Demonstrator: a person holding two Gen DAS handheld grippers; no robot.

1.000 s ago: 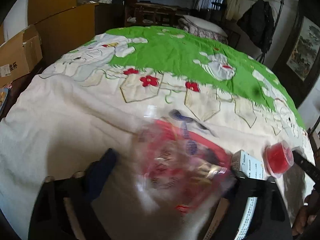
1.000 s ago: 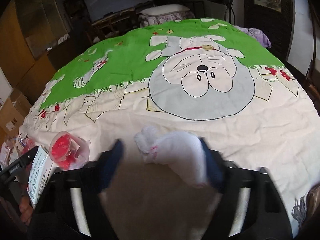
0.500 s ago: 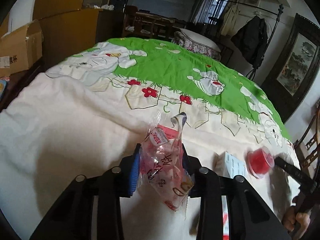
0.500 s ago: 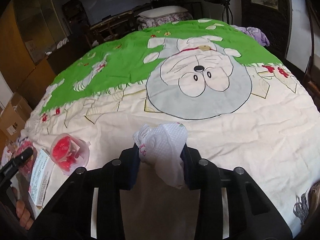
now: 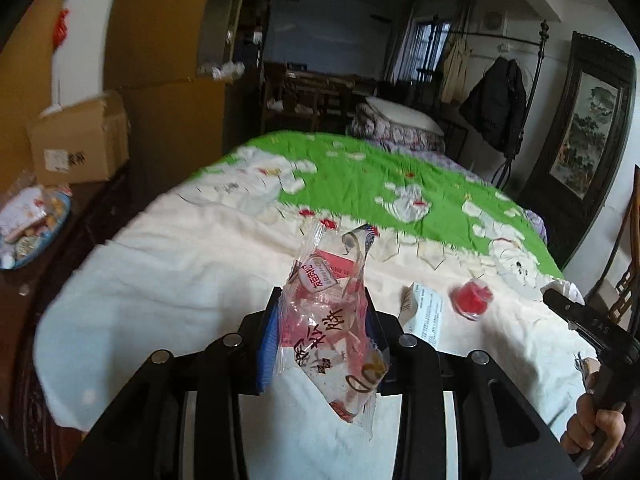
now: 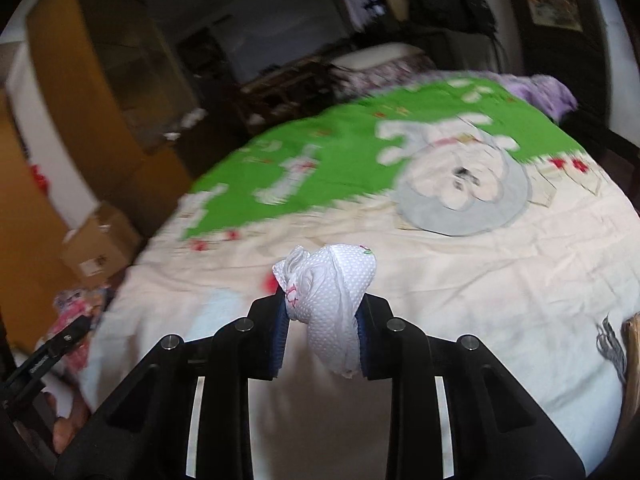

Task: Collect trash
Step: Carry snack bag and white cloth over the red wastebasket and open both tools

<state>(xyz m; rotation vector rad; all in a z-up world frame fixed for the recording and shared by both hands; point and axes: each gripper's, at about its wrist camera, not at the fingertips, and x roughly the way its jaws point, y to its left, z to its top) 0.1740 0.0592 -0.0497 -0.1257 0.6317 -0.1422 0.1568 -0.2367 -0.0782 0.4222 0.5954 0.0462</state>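
My left gripper (image 5: 322, 320) is shut on a clear pink-and-red snack wrapper (image 5: 332, 320), lifted off the bed. The wrapper sticks up and hangs down between the blue pads. My right gripper (image 6: 322, 316) is shut on a crumpled white dotted tissue wad (image 6: 332, 300), also held above the quilt. On the bed lie a small white printed carton (image 5: 424, 312) and a red jelly cup (image 5: 472, 298) beside it. The right gripper's tip (image 5: 560, 304) shows at the right edge of the left wrist view, with a hand (image 5: 596, 428) on its handle.
The bed carries a cream and green cartoon quilt (image 5: 192, 264). A cardboard box (image 5: 80, 144) and a blue plate of scraps (image 5: 32, 224) sit on the floor to the left. Yellow cabinets (image 6: 96, 80) stand behind. A coat rack (image 5: 496, 104) and framed painting (image 5: 588, 144) are at the right.
Both grippers closed on their items, the left on the wrapper and the right on the tissue wad, then rose and pulled back from the quilt, which now sits lower and farther in both views.
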